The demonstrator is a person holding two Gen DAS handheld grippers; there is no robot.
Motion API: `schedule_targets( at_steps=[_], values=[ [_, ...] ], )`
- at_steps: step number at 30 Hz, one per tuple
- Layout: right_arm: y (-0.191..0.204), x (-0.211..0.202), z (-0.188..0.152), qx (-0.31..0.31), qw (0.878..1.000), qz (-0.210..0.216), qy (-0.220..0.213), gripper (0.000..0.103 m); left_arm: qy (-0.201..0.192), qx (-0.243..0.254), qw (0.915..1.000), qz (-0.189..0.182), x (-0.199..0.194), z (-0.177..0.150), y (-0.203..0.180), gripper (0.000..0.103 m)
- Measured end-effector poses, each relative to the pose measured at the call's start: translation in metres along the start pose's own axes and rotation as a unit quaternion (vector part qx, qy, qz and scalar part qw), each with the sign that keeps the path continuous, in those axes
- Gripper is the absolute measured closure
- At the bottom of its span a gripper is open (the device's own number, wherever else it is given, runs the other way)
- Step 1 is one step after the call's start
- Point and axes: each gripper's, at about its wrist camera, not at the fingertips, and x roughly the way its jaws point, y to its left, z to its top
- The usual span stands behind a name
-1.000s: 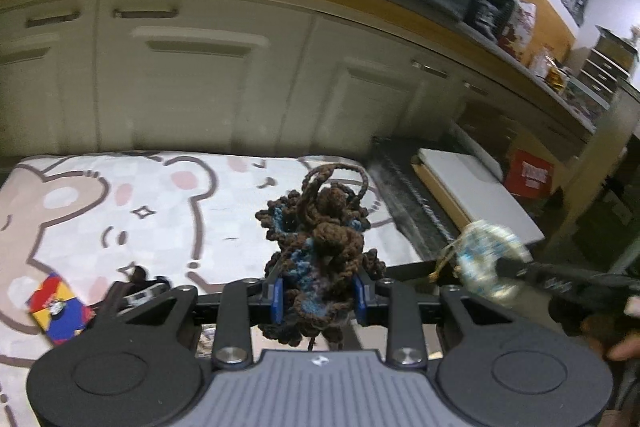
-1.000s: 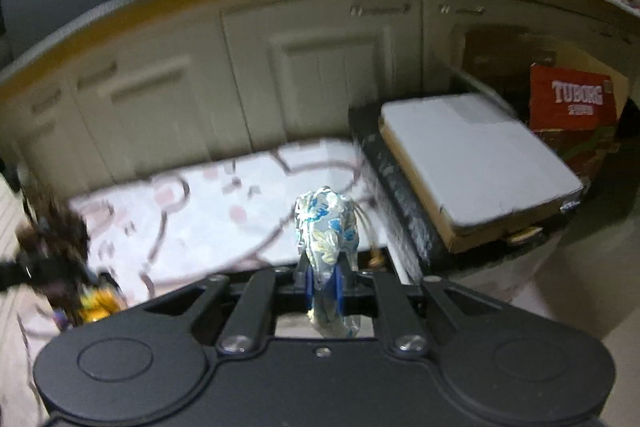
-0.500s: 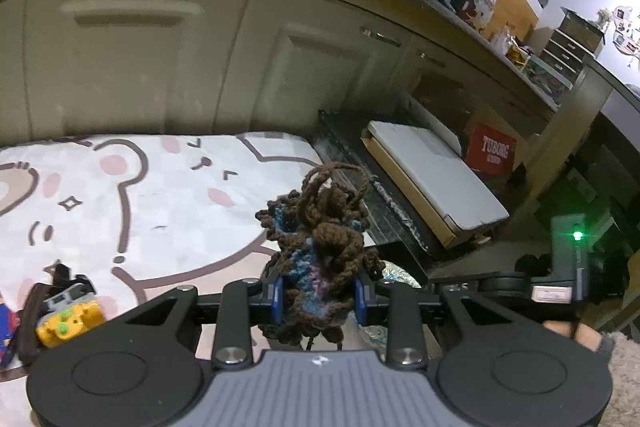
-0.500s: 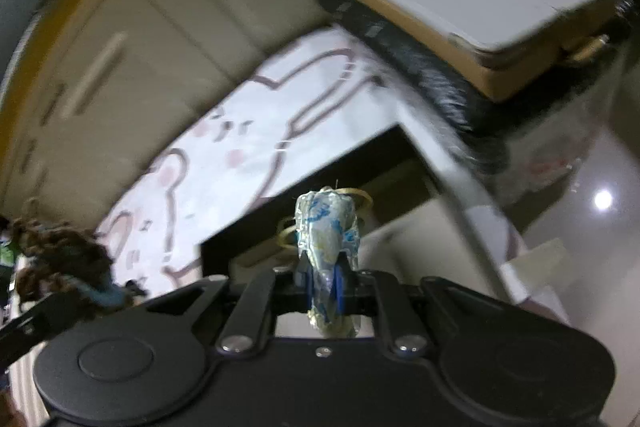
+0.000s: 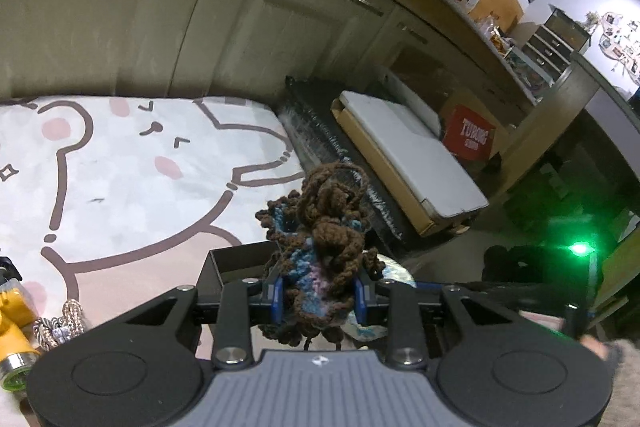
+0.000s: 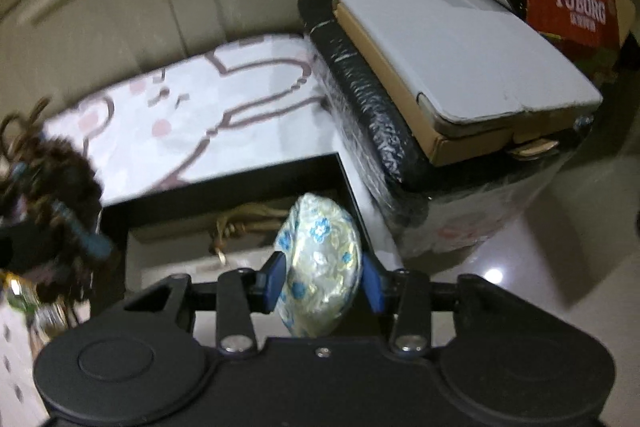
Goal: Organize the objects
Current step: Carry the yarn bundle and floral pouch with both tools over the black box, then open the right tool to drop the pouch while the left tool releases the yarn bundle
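Cream cabinet doors [image 5: 120, 7] fill the upper left of the left wrist view, and below them a bear-print mat [image 5: 132, 171] covers the floor across the left half. To the right of it sits a black plastic-wrapped block [image 6: 372, 107] with a flat white-topped carton [image 6: 460, 59] on it, and a red Tuborg box [image 6: 576, 7] in the upper right corner. At the mat's near edge stands an open black bin [image 6: 224, 179], centre of the right wrist view, with a tan cord [image 6: 240, 223] lying inside.

Over that bin the right gripper [image 6: 322, 277] tips steeply downward, its jaws opening around a blue-flowered fabric pouch [image 6: 320, 267], whose sides no longer look squeezed by the blue pads. To drop it cleanly, I would let the jaws spread fully before lifting, keeping the pouch inside the right wall it hangs near.

Lower centre of the left wrist view, the left gripper [image 5: 318, 297] is clenched on a brown and blue crocheted bundle [image 5: 320, 247], angled down just short of the bin's left rim; it should wait its turn. A yellow toy [image 5: 12, 331] and a braided rope knot [image 5: 60, 323] lie at the lower left
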Motion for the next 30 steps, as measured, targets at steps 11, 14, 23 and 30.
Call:
schedule_targets(
  at_steps=[11,14,23,30],
  values=[
    [0.005,0.018,-0.004,-0.037,0.998,0.008,0.059,0.086,0.014,-0.003,0.9999,0.007,0.018,-0.001,0.008,0.070],
    [0.007,0.035,-0.005,-0.029,0.998,0.009,0.063,0.086,0.017,0.002,0.9998,0.005,0.021,-0.001,0.007,0.070],
    [0.010,0.043,0.006,0.004,0.998,0.045,0.044,0.082,0.026,-0.007,0.9996,0.000,0.025,-0.004,0.009,0.070],
    [-0.021,-0.026,0.020,0.089,0.991,0.077,-0.061,0.080,0.043,-0.054,0.9960,-0.057,0.038,-0.010,0.001,0.070]
  ],
)
